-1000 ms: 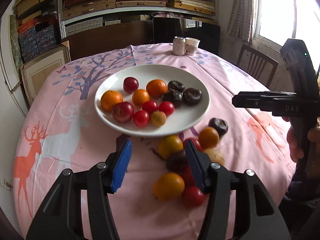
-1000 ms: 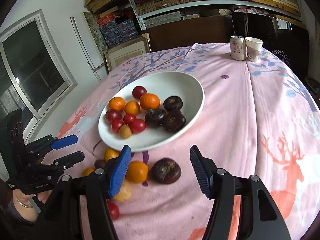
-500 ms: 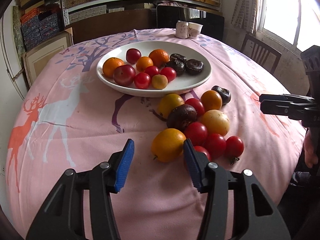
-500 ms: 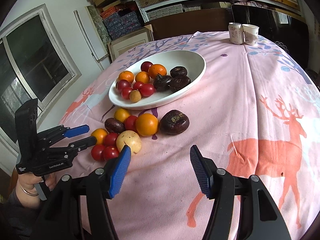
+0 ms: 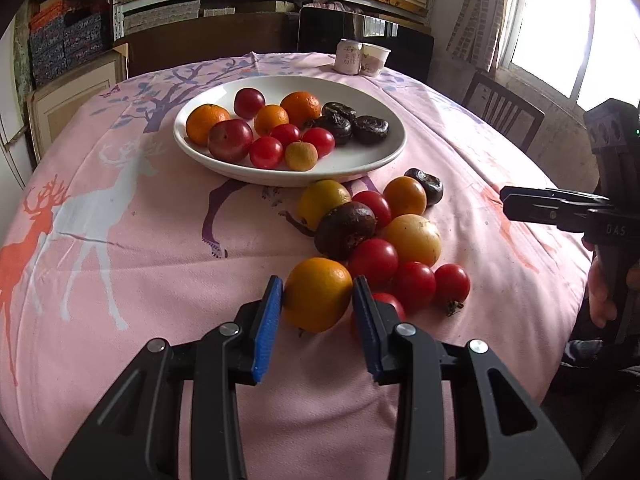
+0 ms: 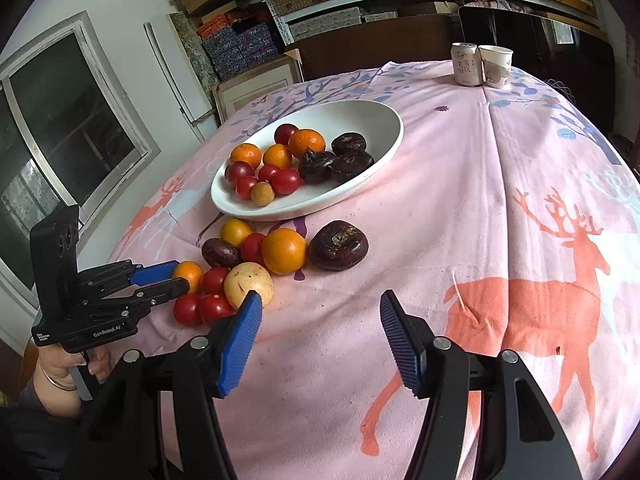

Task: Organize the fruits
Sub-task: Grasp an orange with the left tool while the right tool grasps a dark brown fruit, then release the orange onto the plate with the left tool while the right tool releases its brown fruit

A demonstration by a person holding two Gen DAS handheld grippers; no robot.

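A white plate (image 5: 384,136) (image 6: 384,120) on the pink tablecloth holds several oranges, red fruits and dark fruits. A loose pile of fruit lies in front of it. My left gripper (image 5: 318,300) (image 6: 176,278) has its blue pads around the nearest orange (image 5: 318,294) (image 6: 188,274) of the pile, touching or almost touching both sides. My right gripper (image 6: 320,314) is open and empty above bare cloth, right of a yellow fruit (image 6: 248,282). It also shows at the right edge of the left wrist view (image 5: 506,202). A large dark fruit (image 6: 338,245) lies ahead of it.
A drink can (image 6: 466,64) and a paper cup (image 6: 495,65) stand at the table's far edge. A wooden chair (image 5: 500,114) stands at the right, shelves with boxes behind. The table edge drops off close below both grippers.
My left gripper has pulled back and down from the plate to the pile and narrowed around the nearest orange. My right gripper has drawn back from the pile, still open.
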